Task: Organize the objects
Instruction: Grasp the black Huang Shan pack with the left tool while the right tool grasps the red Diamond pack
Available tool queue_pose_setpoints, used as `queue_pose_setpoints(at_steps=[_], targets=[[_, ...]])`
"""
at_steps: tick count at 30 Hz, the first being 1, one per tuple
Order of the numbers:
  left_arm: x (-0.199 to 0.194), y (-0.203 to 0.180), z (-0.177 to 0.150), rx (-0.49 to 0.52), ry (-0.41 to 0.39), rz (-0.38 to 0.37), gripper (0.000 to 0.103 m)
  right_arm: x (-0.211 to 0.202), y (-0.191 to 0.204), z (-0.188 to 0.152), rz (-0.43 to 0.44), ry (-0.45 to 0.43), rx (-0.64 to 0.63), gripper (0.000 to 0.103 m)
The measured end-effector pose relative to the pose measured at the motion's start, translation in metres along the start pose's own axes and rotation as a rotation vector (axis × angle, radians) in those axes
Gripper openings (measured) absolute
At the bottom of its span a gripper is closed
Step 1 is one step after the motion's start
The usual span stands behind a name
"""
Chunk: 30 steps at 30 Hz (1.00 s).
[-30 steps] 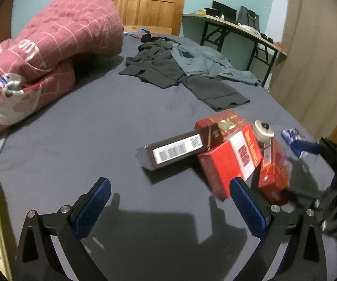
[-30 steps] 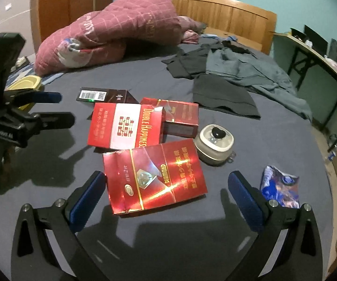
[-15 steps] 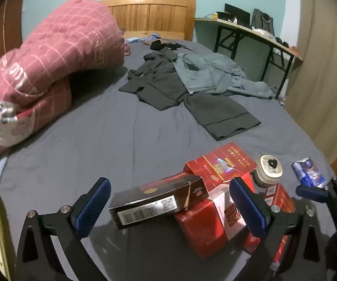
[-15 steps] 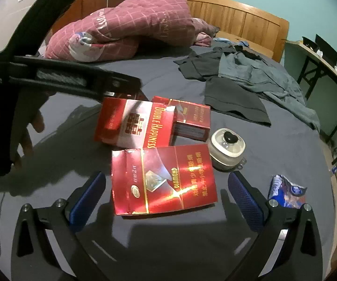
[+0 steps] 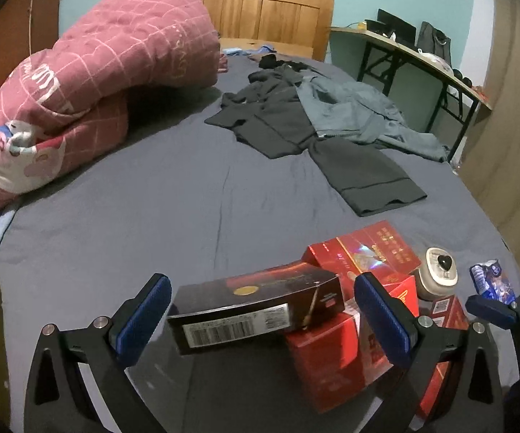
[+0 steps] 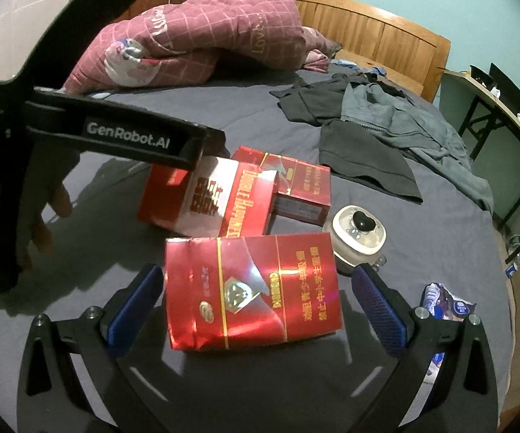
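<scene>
A dark brown carton (image 5: 256,305) with a barcode rests tilted on a red Double Happiness carton (image 5: 335,353). My left gripper (image 5: 260,321) is open, its fingers either side of the dark carton, not touching it. My right gripper (image 6: 256,310) is open around a shiny red carton (image 6: 252,288) lying flat. Behind it lie the Double Happiness carton (image 6: 209,202) and another red carton (image 6: 296,184). A round white jar (image 6: 359,238) stands to the right. The left gripper's black body (image 6: 79,126) crosses the right wrist view.
A blue snack packet (image 6: 447,306) lies at the right. Dark and grey clothes (image 5: 314,122) are spread further up the bed (image 5: 151,198). A rolled pink quilt (image 5: 79,90) lies at the left by the wooden headboard (image 5: 267,11). A desk (image 5: 422,61) stands beyond the bed.
My left gripper has moved in toward the dark carton, which now sits between its fingers. My right gripper has moved closer to the shiny red carton. Both stay open.
</scene>
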<state>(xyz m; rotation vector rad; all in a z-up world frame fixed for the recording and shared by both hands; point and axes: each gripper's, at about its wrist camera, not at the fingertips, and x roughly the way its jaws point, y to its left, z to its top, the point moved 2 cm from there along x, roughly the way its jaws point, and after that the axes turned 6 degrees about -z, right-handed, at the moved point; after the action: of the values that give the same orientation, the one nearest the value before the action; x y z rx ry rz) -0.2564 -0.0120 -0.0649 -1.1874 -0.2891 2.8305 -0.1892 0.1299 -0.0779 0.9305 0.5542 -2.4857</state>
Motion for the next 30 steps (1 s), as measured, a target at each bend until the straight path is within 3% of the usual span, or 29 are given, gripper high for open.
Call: queue_pose_setpoints(at_steps=[6, 7, 8, 9, 10, 15, 17, 18, 30], targets=[[0.006, 0.001, 0.001, 0.001, 0.000, -0.004, 0.103, 0.006, 0.002, 0.000, 0.003, 0.022, -0.005, 0.102], [0.007, 0.002, 0.000, -0.003, 0.003, -0.004, 0.103, 0.009, 0.003, 0.000, -0.001, 0.031, -0.008, 0.099], [0.009, 0.004, 0.000, -0.012, 0.011, -0.007, 0.103, 0.010, 0.004, 0.000, -0.005, 0.039, -0.011, 0.090], [0.011, 0.008, -0.001, -0.034, 0.020, -0.014, 0.102, 0.011, 0.004, -0.001, -0.013, 0.043, -0.014, 0.090], [0.012, 0.012, -0.001, -0.053, 0.026, -0.008, 0.093, 0.011, 0.005, -0.001, -0.011, 0.041, -0.017, 0.090], [0.013, 0.012, -0.001, -0.003, 0.013, -0.007, 0.090, 0.010, 0.004, -0.001, -0.017, 0.032, -0.018, 0.090], [0.013, 0.012, -0.002, 0.007, 0.015, -0.010, 0.062, 0.009, 0.004, -0.001, -0.022, 0.032, -0.016, 0.090], [0.013, 0.012, -0.002, 0.018, 0.018, -0.006, 0.059, 0.008, 0.004, -0.001, -0.028, 0.029, -0.016, 0.090], [-0.003, 0.023, -0.015, 0.067, 0.027, -0.011, 0.064, 0.002, 0.007, -0.003, -0.047, 0.024, -0.009, 0.090]])
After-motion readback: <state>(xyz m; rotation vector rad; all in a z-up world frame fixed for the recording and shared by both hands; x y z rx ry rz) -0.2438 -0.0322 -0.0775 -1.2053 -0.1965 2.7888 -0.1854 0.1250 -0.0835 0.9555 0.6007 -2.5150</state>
